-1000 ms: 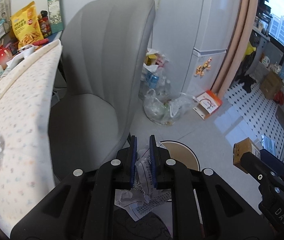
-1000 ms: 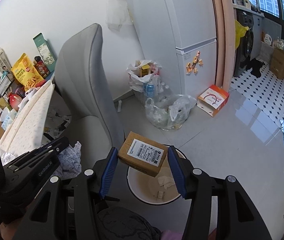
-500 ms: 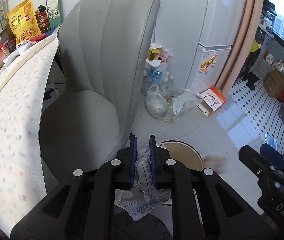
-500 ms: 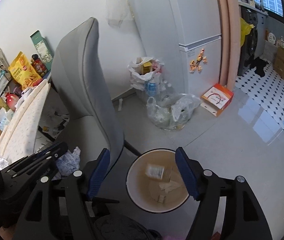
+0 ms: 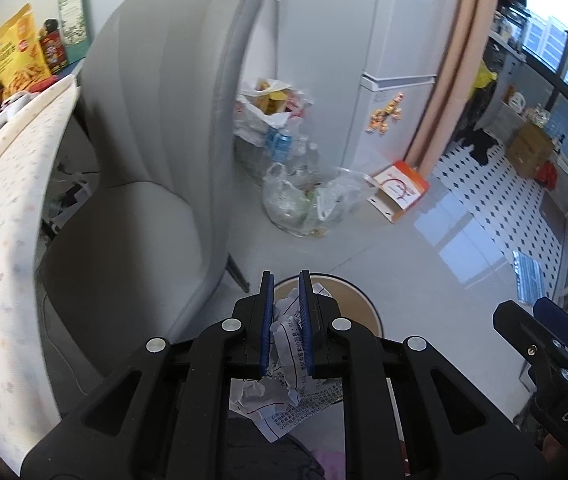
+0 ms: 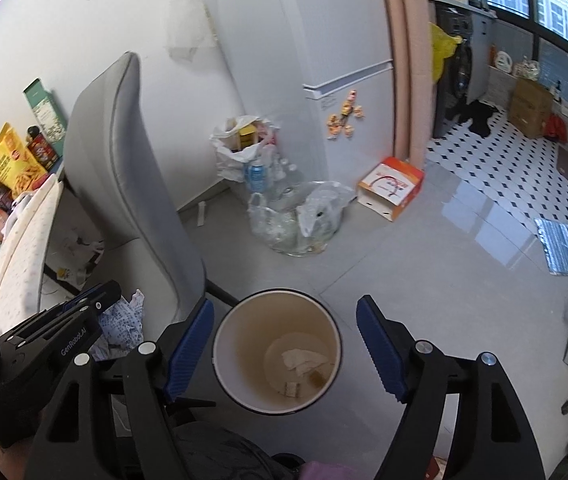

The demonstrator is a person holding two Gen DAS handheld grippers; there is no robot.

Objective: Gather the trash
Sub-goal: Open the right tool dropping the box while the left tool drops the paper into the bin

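We hold the left hand-held gripper pinched down on a crumpled printed paper, its blue pads nearly together with only the wad between them. The paper bulges out behind the pads and hangs below the gripper body, its printed text facing us. The gripper points forward and slightly down, its tips just over the near rim of the round trash bin, which stands on the floor beside the front leg of the grey chair.

Our right hand-held gripper is spread wide and grips nothing. Its two blue pads sit either side of the bin's opening without touching the rim, and it looks almost straight down into the bin. At the bin's bottom lie a white crumpled scrap and two small brown bits.

From the right wrist view, the left gripper with its paper sits just left of the bin, in front of the chair's seat. From the left wrist view, the right gripper's finger shows at the right edge.

On the floor further off, a clear plastic bag of rubbish sits near the white fridge, with an orange-and-white box beside it.
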